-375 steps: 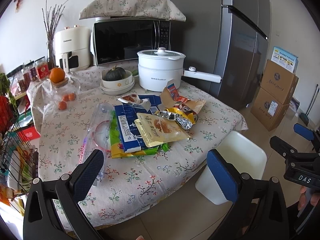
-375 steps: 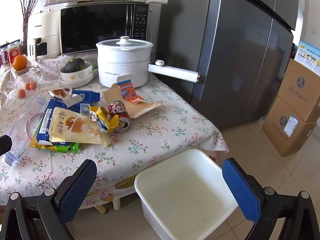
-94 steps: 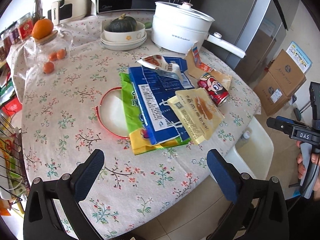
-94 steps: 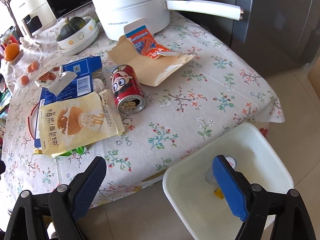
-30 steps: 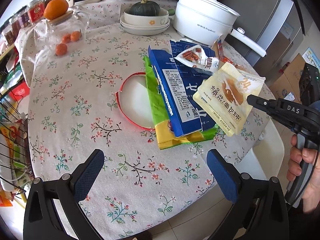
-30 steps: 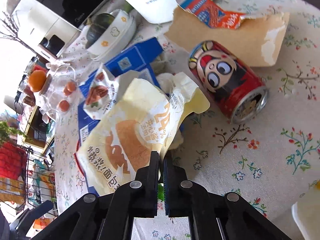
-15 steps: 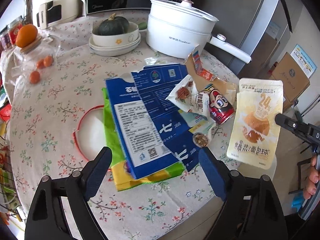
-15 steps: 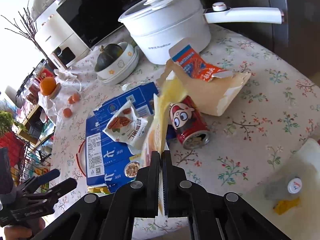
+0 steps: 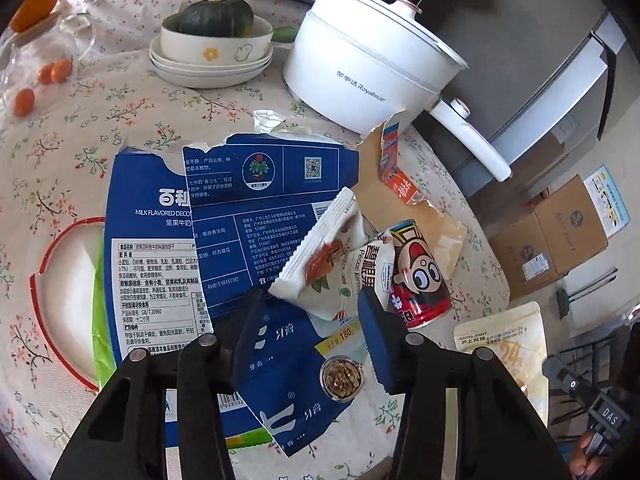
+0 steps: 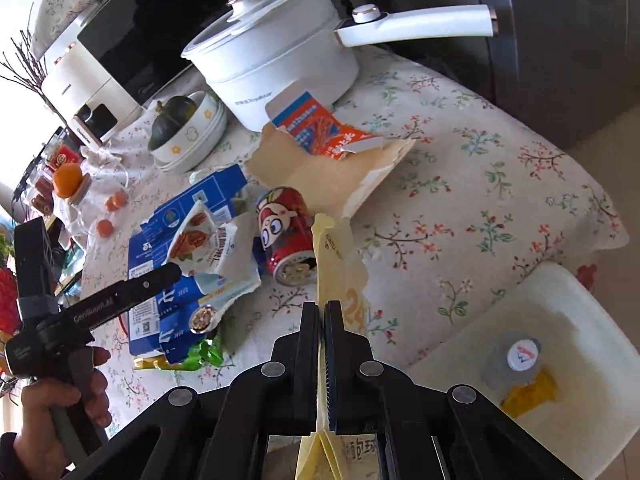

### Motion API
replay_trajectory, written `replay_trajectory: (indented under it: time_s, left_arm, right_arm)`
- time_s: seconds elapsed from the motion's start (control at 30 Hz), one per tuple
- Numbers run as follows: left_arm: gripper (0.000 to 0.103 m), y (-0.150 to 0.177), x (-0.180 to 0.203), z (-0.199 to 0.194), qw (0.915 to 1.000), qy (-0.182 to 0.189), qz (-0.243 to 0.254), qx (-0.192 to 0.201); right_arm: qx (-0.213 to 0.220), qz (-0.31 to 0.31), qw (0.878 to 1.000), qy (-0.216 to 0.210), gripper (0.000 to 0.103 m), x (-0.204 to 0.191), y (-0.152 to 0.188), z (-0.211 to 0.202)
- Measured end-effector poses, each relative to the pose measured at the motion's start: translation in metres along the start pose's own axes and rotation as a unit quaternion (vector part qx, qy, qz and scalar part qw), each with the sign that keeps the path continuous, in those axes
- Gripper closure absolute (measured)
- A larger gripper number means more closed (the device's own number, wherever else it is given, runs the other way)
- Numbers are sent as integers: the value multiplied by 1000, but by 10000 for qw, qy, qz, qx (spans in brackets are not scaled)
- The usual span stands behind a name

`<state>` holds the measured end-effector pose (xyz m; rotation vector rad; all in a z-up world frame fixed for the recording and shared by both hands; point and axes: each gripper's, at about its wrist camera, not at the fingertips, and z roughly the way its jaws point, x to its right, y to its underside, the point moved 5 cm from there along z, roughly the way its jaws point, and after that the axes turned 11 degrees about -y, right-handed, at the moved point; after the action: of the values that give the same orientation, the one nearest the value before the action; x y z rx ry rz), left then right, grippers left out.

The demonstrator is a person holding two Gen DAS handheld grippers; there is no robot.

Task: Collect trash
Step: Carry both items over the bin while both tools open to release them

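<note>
Trash litters the flowered table (image 9: 132,112): the left gripper (image 9: 316,316) is closing around a white snack wrapper (image 9: 324,264) beside a red can (image 9: 416,276), while the right gripper (image 10: 323,320) is pinched tight on a yellow pouch (image 10: 340,256) near the white bin (image 10: 592,344).

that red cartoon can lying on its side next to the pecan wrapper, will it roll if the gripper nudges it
Probably yes. The red can lies on its side on the tablecloth, so a sideways nudge would likely roll it. Its open end faces the table edge and looks empty, so it is probably light. The pecan wrapper leaning against one side might check it a little.
</note>
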<state>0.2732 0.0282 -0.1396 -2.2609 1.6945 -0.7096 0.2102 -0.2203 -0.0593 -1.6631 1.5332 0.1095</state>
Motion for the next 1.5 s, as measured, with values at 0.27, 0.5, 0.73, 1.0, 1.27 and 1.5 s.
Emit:
replay_trajectory:
  time_s: [0.27, 0.5, 0.73, 1.0, 1.27, 1.5]
  left_arm:
    - [86, 0, 4, -1, 9996, -167, 72, 203]
    - [91, 6, 15, -36, 9990, 126, 277, 336]
    - [91, 28, 38, -66, 9955, 438, 743, 403]
    - [91, 73, 90, -79, 9856, 845, 1452, 180]
    - [91, 126, 148, -57, 9698, 944, 2238, -209]
    - [91, 147, 180, -37, 9608, 1004, 2550, -423]
  right_arm:
    - [-71, 112, 9999, 100, 101, 15, 0, -1]
    - [-26, 115, 9998, 148, 101, 16, 0, -8]
    - [103, 256, 9994, 191, 101, 27, 2, -27]
    - [47, 491, 9977, 472, 99, 51, 19, -47]
    - [-93, 634, 9949, 776, 97, 80, 42, -66]
    - [-135, 753, 9925, 954, 97, 103, 55, -82]
